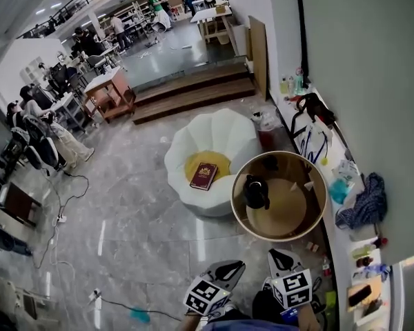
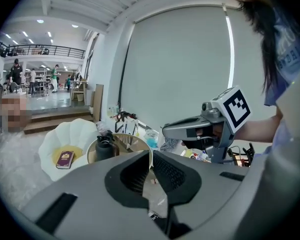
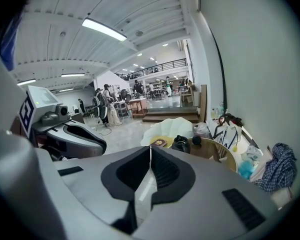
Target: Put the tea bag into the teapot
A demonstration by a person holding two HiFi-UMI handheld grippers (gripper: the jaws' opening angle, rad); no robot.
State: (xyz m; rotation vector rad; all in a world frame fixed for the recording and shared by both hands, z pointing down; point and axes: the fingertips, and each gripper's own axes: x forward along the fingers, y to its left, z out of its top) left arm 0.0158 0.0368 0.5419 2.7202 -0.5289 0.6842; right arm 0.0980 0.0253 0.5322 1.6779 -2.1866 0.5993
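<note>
Left gripper (image 1: pixel 225 270) and right gripper (image 1: pixel 281 256), both jaws pressed together on nothing, sit short of the black squat teapot (image 1: pixel 256 192) on the round wooden table (image 1: pixel 283 211); what looks like the small pale tea bag (image 1: pixel 308 185) lies right of the teapot, nearer the right gripper

Left gripper (image 1: pixel 229 270) and right gripper (image 1: pixel 282 258) were cropped by the head view's bottom edge. The pale item (image 1: pixel 308 185) near the table's (image 1: pixel 276 238) right edge was too small to identify.
</note>
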